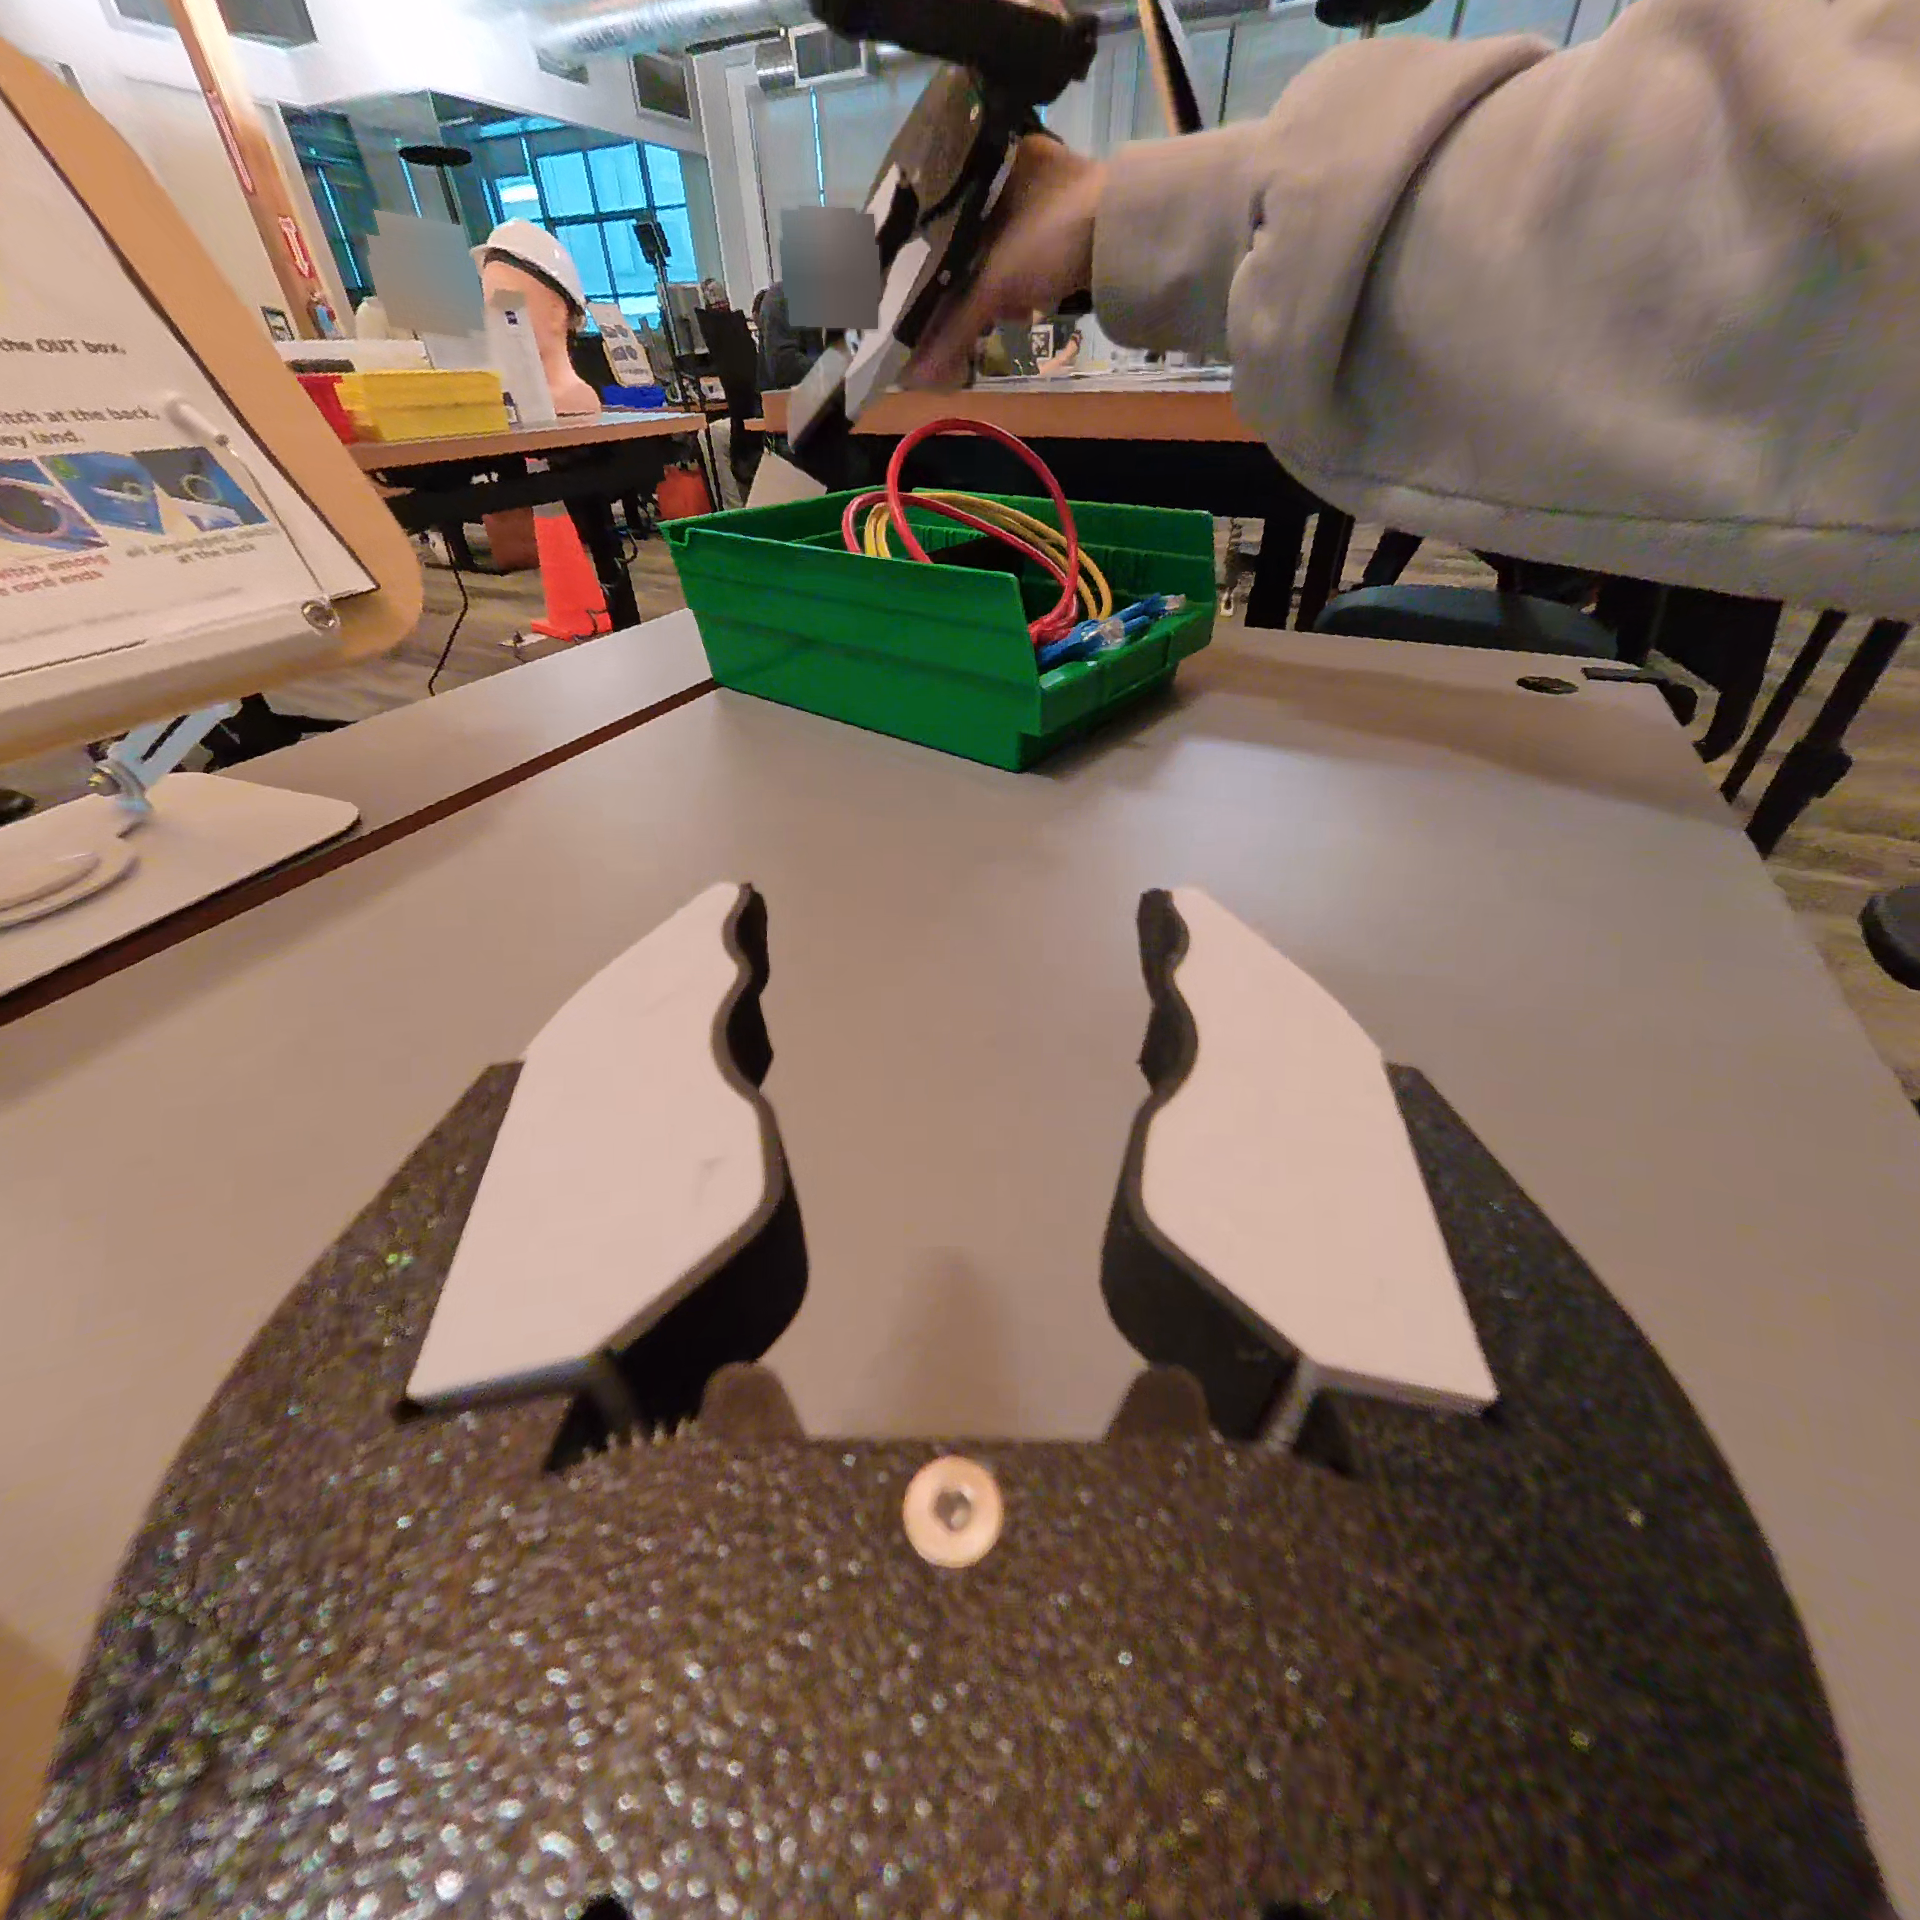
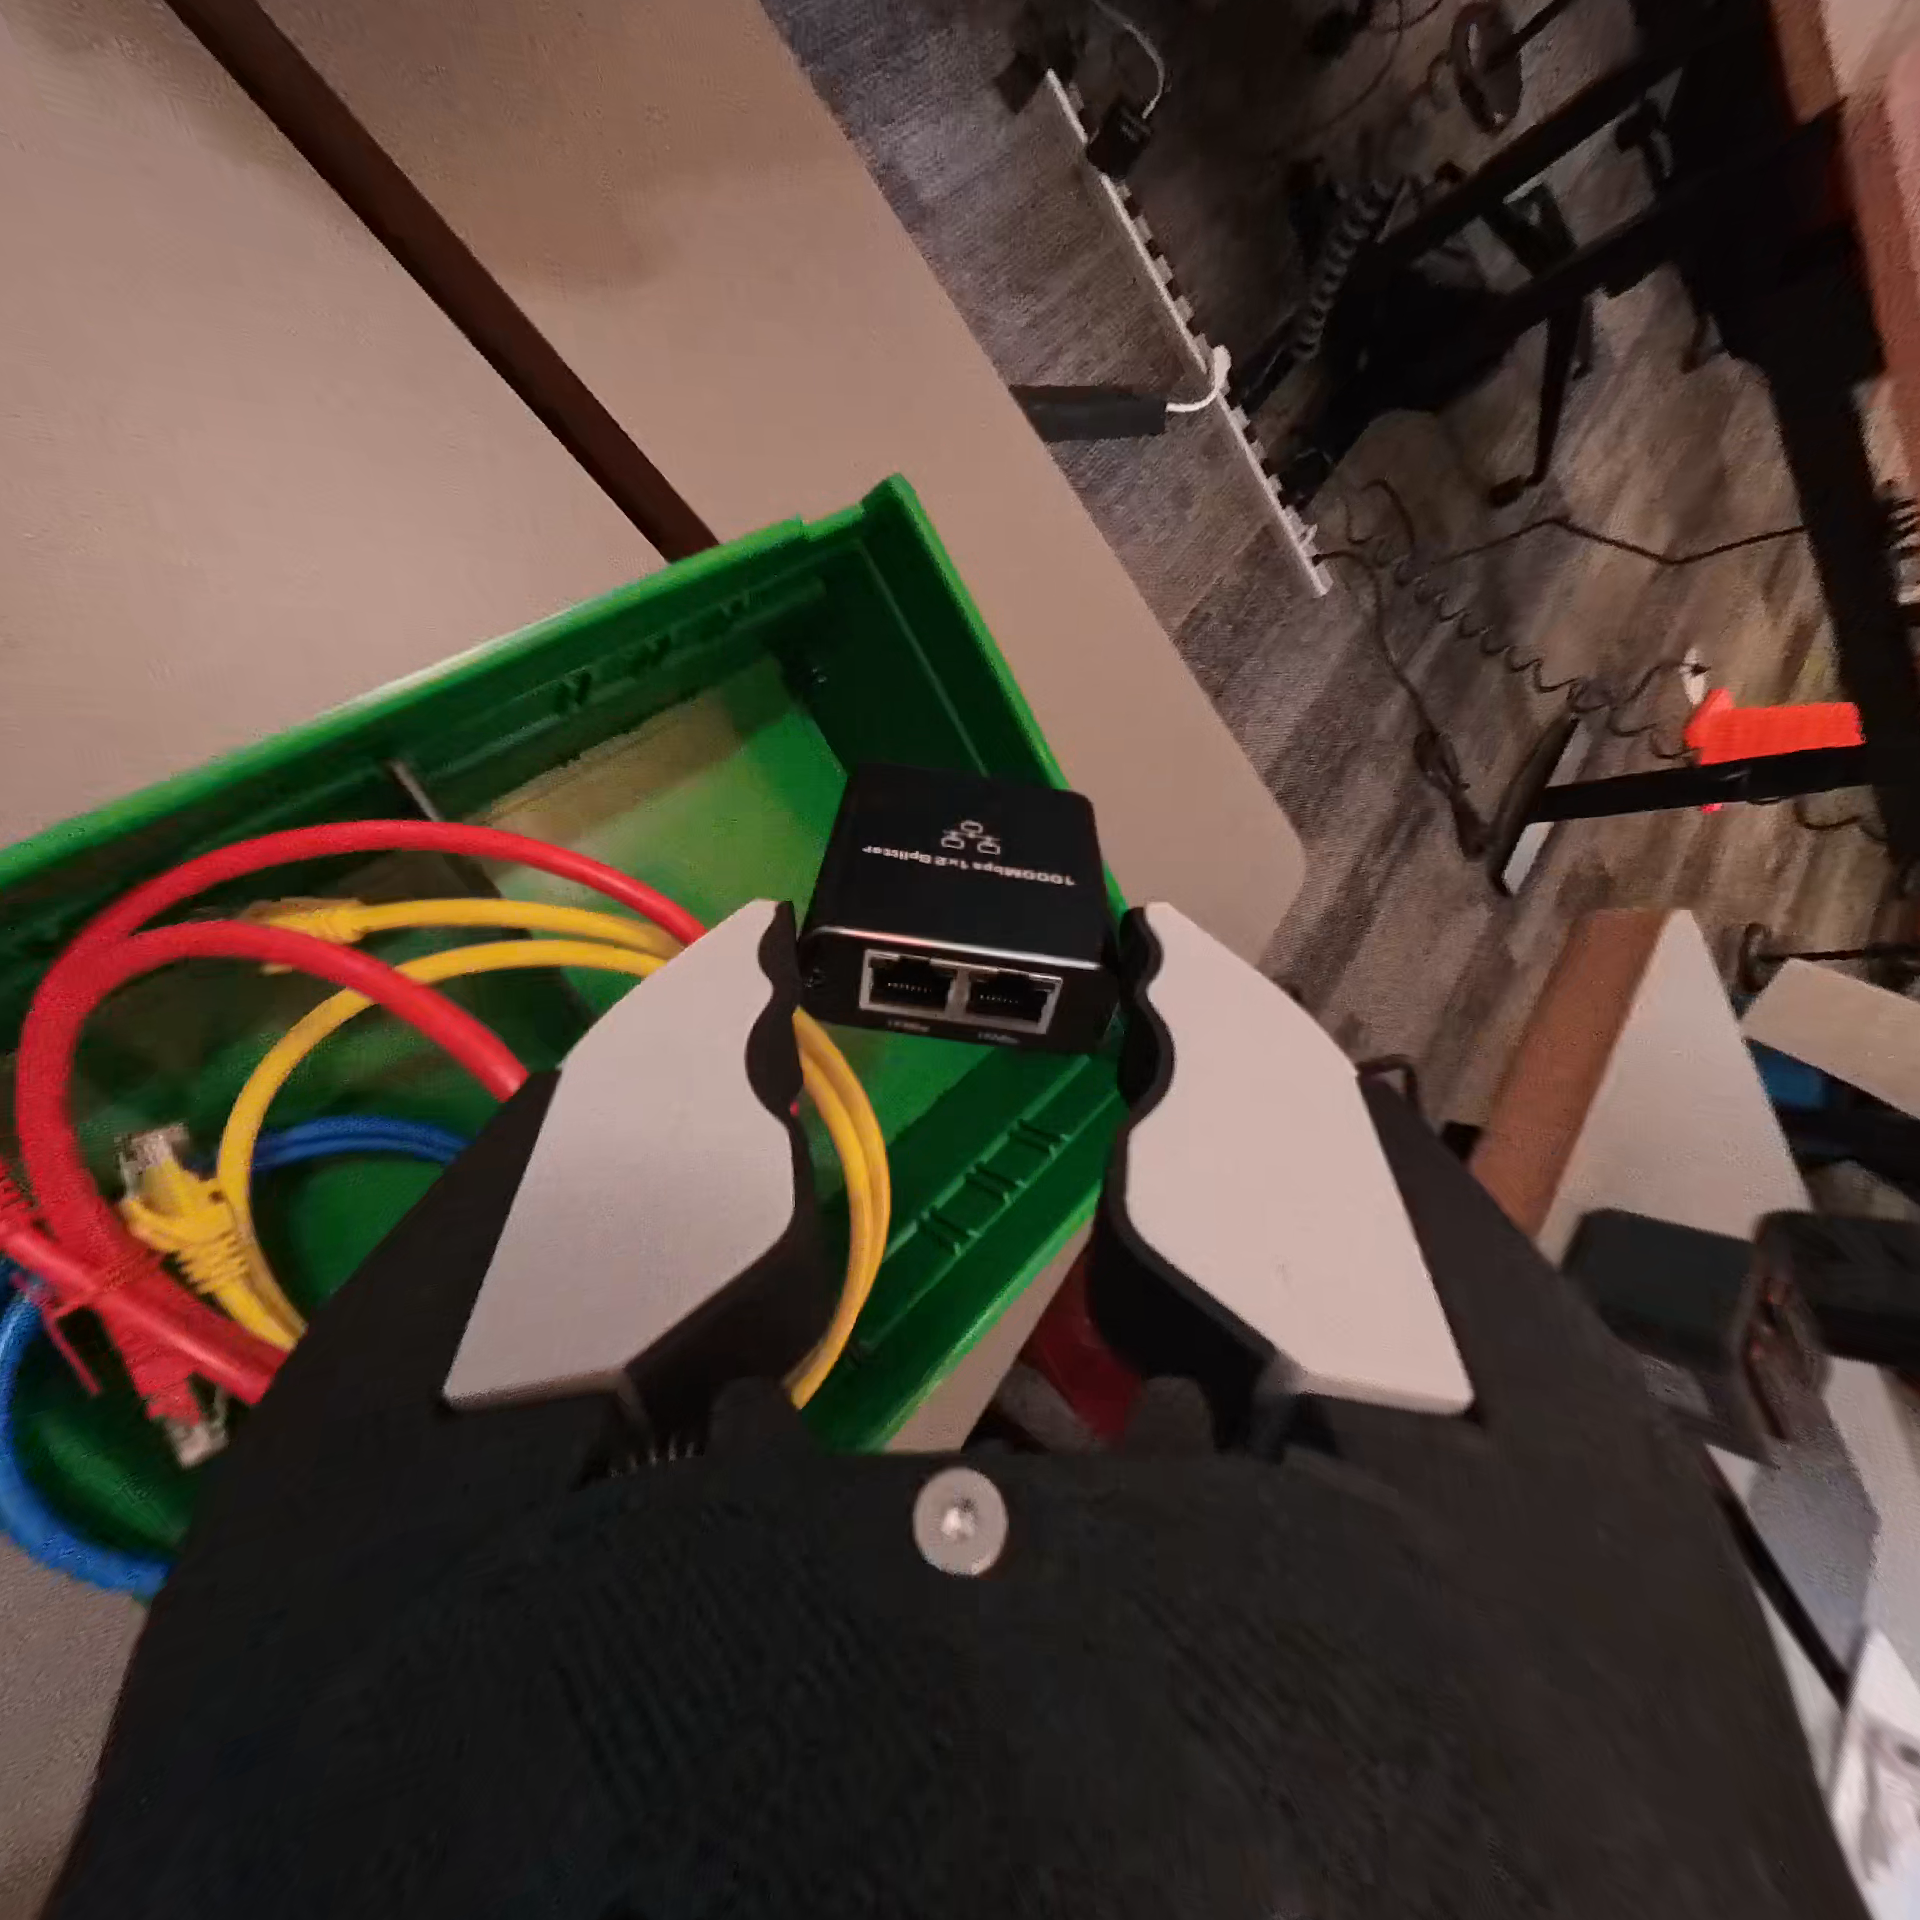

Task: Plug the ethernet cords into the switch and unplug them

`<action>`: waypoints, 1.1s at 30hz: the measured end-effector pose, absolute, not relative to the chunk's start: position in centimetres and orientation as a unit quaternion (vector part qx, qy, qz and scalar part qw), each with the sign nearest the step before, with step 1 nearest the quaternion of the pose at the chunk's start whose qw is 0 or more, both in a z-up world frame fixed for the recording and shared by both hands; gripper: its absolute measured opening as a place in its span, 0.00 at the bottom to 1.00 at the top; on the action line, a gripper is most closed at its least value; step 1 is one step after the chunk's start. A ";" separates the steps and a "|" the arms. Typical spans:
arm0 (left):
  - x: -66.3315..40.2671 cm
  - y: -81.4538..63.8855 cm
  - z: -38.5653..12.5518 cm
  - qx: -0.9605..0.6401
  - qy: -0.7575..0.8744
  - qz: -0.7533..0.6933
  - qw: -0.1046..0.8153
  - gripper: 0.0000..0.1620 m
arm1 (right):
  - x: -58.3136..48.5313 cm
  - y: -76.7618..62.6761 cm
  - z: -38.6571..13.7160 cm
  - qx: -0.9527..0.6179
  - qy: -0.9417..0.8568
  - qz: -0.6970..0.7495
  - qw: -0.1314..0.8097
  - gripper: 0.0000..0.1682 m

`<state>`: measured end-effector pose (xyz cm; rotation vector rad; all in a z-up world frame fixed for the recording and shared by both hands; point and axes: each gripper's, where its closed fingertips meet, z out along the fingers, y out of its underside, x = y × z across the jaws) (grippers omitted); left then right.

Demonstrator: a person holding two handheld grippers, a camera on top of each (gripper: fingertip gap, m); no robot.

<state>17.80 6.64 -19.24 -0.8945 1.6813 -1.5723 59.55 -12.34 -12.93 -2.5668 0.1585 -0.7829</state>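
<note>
Right gripper (image 2: 956,971) fingers pinch the small black metal switch (image 2: 954,902) above the green plastic bin (image 2: 966,1195) at frame centre; left gripper (image 1: 954,935) fingers spread over the grey tabletop (image 1: 1039,831).

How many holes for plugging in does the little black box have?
2. Both holes sit side by side on the front of the black box, one on the left, one on the right. Its other sides are hidden, so more may exist.
</note>
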 end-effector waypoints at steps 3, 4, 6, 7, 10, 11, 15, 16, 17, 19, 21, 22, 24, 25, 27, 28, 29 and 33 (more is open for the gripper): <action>18.0 6.7 -19.6 -0.350 0.640 -0.603 0.323 0.41 | 61.1 -11.7 -16.1 -0.943 0.084 -0.209 0.245 0.36; 18.1 6.7 -19.7 -0.351 0.641 -0.601 0.323 0.41 | 61.2 -11.4 -16.9 -0.944 0.092 -0.185 0.257 0.36; 18.2 6.6 -20.1 -0.351 0.651 -0.590 0.324 0.41 | 61.7 -10.7 -17.7 -0.940 0.096 -0.163 0.284 0.36; 18.2 6.6 -20.2 -0.351 0.656 -0.585 0.325 0.41 | 61.4 -10.3 -18.0 -0.939 0.090 -0.142 0.299 0.36; 18.3 6.4 -20.5 -0.351 0.661 -0.580 0.322 0.42 | 61.1 -10.3 -19.5 -0.945 0.098 -0.101 0.296 0.36; 18.3 6.3 -20.5 -0.352 0.661 -0.582 0.318 0.42 | 60.9 -10.4 -19.9 -0.946 0.096 -0.088 0.297 0.36; 18.7 5.8 -20.9 -0.359 0.668 -0.573 0.311 0.43 | 61.4 -11.4 -18.9 -0.931 0.096 -0.125 0.330 0.42; 18.9 5.6 -21.0 -0.362 0.670 -0.569 0.312 0.43 | 61.1 -11.9 -18.3 -0.926 0.099 -0.129 0.340 0.42; 19.2 5.4 -21.0 -0.366 0.671 -0.564 0.313 0.42 | 60.8 -12.6 -17.8 -0.923 0.104 -0.129 0.346 0.43; 20.2 4.6 -20.6 -0.380 0.663 -0.562 0.317 0.42 | 60.0 -14.6 -16.5 -0.916 0.124 -0.151 0.350 0.47; 22.1 3.2 -19.8 -0.400 0.653 -0.563 0.312 0.41 | 58.7 -16.7 -14.4 -0.898 0.142 -0.196 0.369 0.49; 23.3 2.3 -19.4 -0.406 0.654 -0.561 0.305 0.42 | 57.6 -17.9 -13.2 -0.884 0.153 -0.220 0.384 0.50; 26.2 0.1 -18.4 -0.420 0.661 -0.551 0.289 0.43 | 54.6 -20.1 -11.5 -0.858 0.177 -0.247 0.415 0.53; 27.7 -1.1 -17.8 -0.422 0.667 -0.546 0.281 0.44 | 52.9 -20.9 -10.9 -0.842 0.186 -0.254 0.437 0.54; 31.1 -3.2 -16.5 -0.431 0.679 -0.533 0.263 0.43 | 49.1 -22.1 -10.6 -0.816 0.200 -0.259 0.476 0.50; 32.9 -4.1 -16.0 -0.440 0.683 -0.525 0.255 0.43 | 47.6 -22.6 -11.0 -0.807 0.211 -0.265 0.483 0.52; 34.8 -4.9 -15.7 -0.451 0.687 -0.517 0.239 0.42 | 45.9 -23.2 -11.9 -0.805 0.222 -0.266 0.482 0.53; 40.6 -7.8 -16.8 -0.515 0.714 -0.448 0.154 0.39 | 41.4 -24.9 -16.1 -0.783 0.318 -0.216 0.489 0.51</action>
